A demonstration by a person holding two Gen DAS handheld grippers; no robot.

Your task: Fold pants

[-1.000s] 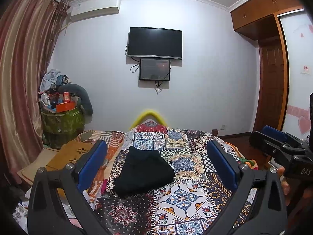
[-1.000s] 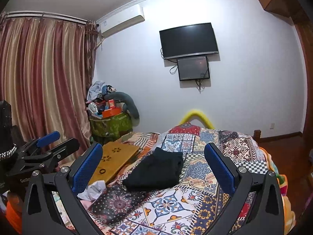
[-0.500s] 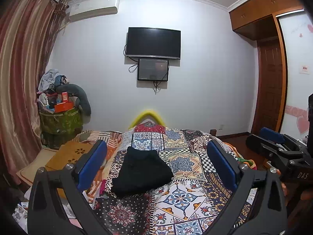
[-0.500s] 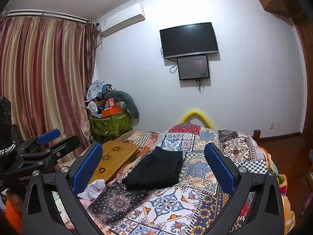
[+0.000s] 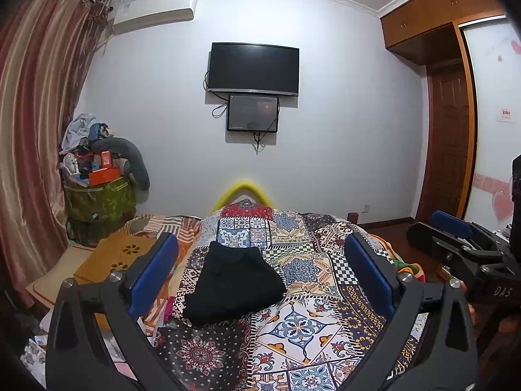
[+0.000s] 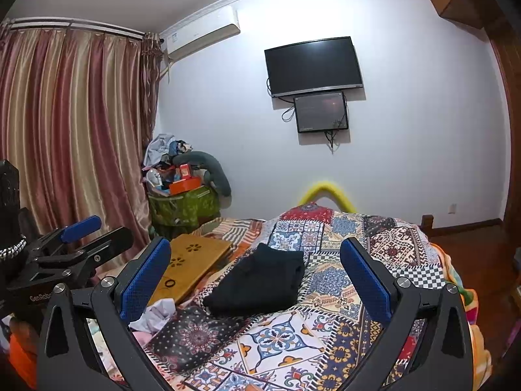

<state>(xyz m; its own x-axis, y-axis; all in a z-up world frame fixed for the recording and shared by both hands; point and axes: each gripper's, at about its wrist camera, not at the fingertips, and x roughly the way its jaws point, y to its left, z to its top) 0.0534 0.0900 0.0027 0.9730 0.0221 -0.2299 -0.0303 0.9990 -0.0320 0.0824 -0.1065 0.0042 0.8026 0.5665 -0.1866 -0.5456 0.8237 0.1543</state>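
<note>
Left wrist view is showing the left gripper hanging above the bed with its blue pads spread wide and nothing between them, while the black pants are lying folded into a compact bundle at centre frame on the patchwork bedspread, well apart from both fingers. Over in the right wrist view, the right gripper is likewise sitting released and empty, the pants resting just left of centre between its pads, with a wooden lap tray showing left of them and the television hanging on the wall in the upper middle.
</note>
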